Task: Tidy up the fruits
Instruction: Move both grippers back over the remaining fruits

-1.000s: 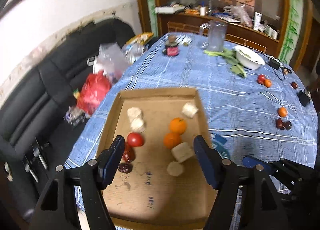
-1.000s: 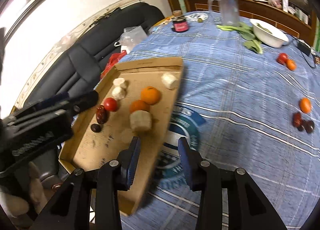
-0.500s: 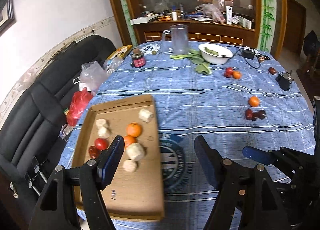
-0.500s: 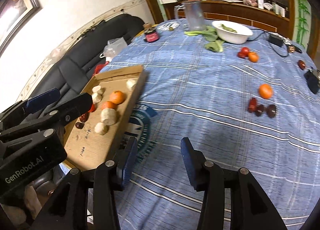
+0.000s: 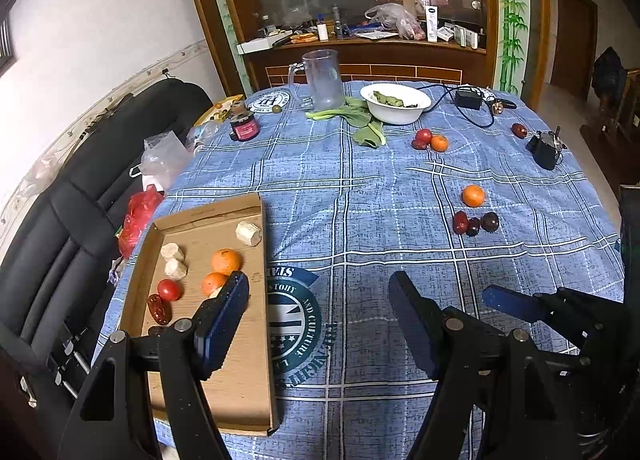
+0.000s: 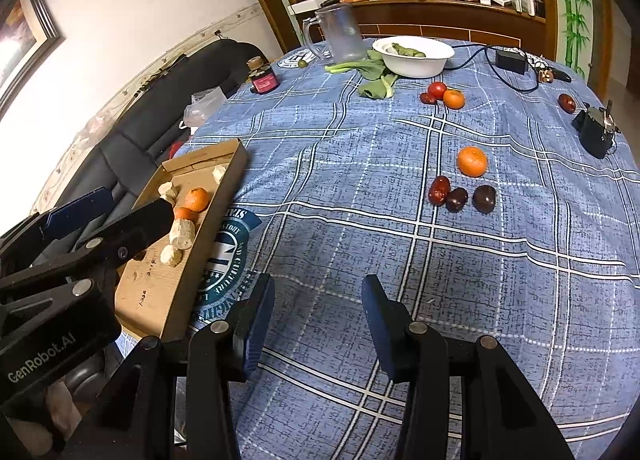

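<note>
"GenRobot.AI" reads white on the left gripper (image 6: 132, 225) body. The tablecloth (image 6: 400, 260) carries a round teal emblem (image 5: 294, 324) with "AND CULTURE" legible. Scribbles in the cardboard tray (image 6: 160, 292) can't be read.

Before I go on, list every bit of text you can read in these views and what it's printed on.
"GenRobot.AI": side of the left gripper.
"AND CULTURE": round emblem on the tablecloth, partly readable; its other words are cut off or upside down.
Handwritten marks on the cardboard tray: too small to read.
Labels on the dark jar and the cabinet boxes: too blurred.
</note>
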`<state>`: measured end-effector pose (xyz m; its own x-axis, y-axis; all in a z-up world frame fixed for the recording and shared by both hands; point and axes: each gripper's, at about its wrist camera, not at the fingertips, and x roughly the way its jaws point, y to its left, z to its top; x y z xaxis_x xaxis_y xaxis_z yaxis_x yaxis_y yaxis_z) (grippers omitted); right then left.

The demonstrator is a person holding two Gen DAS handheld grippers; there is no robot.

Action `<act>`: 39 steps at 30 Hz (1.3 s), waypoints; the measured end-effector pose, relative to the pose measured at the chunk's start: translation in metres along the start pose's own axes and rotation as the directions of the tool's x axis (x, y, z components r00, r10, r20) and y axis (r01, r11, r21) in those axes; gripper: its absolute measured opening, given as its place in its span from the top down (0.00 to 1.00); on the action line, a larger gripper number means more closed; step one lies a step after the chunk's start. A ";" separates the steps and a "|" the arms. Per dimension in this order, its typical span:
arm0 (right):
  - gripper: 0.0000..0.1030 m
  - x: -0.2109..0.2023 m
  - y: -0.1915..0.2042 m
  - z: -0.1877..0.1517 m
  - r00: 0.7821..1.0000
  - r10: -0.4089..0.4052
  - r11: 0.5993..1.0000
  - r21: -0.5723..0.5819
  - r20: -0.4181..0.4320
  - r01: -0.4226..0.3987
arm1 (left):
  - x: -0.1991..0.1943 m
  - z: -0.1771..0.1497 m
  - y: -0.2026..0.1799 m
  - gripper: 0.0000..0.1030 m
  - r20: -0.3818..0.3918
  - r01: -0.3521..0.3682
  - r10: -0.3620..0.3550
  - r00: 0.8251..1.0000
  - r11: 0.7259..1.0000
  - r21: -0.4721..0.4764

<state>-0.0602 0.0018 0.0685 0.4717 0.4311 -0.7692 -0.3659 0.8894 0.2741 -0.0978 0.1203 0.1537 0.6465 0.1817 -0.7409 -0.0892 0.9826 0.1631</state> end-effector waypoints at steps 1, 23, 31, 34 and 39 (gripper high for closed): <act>0.52 0.001 -0.001 0.000 1.000 0.001 1.000 0.000 -0.002 -0.001 | 0.001 0.000 -0.001 0.30 -0.003 0.000 0.000 1.000 1.000 0.000; 0.52 0.024 -0.136 0.019 0.983 -0.167 0.940 0.290 -0.070 0.180 | 0.080 -0.018 -0.005 0.30 -0.183 0.168 -0.182 0.966 0.982 -0.089; 0.52 0.041 -0.148 0.053 0.979 -0.199 0.944 0.260 -0.032 0.201 | 0.105 -0.018 -0.012 0.30 -0.234 0.225 -0.244 0.941 0.968 -0.107; 0.52 0.048 -0.155 0.063 0.977 -0.209 0.940 0.270 -0.026 0.208 | 0.109 -0.017 -0.015 0.31 -0.239 0.231 -0.252 0.938 0.966 -0.114; 0.52 0.065 -0.157 0.086 0.978 -0.207 0.950 0.234 -0.026 0.208 | 0.109 -0.019 -0.022 0.31 -0.247 0.244 -0.260 0.934 0.965 -0.094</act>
<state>0.0971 -0.0963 0.0254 0.5160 0.2333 -0.8242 -0.0618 0.9698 0.2358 -0.0395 0.1188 0.0573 0.4397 -0.0759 -0.8950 0.0000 0.9964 -0.0845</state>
